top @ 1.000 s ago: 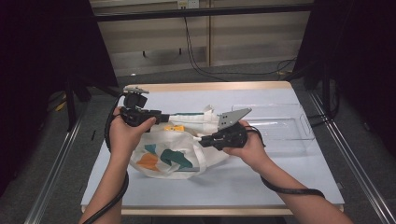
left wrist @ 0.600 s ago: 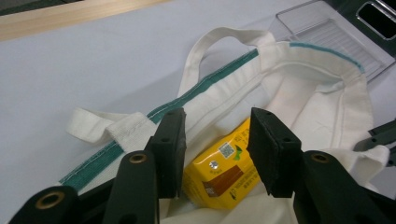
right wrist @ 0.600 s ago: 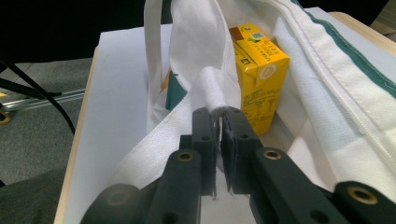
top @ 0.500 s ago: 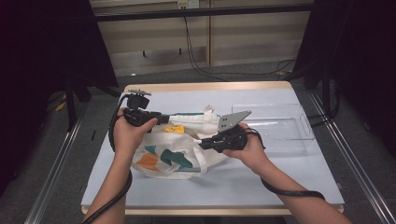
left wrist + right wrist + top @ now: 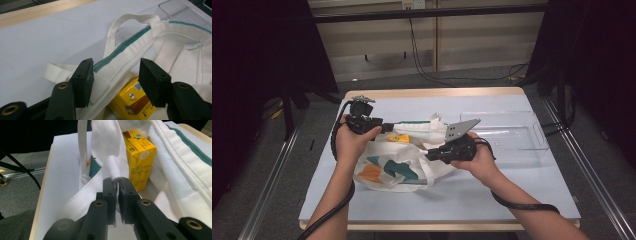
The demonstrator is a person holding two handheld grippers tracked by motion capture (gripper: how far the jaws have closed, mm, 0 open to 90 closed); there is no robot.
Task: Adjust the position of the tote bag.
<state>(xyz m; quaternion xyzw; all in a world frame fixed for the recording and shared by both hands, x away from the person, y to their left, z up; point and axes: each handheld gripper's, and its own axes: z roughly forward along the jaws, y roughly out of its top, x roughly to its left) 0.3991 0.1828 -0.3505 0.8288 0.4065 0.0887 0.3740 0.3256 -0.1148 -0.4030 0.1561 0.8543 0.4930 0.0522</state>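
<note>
Left claw (image 5: 115,77) — now wider, lower

Pretty dim room overall. The table (image 5: 532,195) has a pale top with a light wood edge and sits on grey carpet floor (image 5: 272,200). Behind the table there's a panelled wall (image 5: 377,40) with black cables (image 5: 422,65) hanging down. Metal rails (image 5: 267,195) run along both sides of the table, and dark curtains (image 5: 257,50) flank it.
</note>
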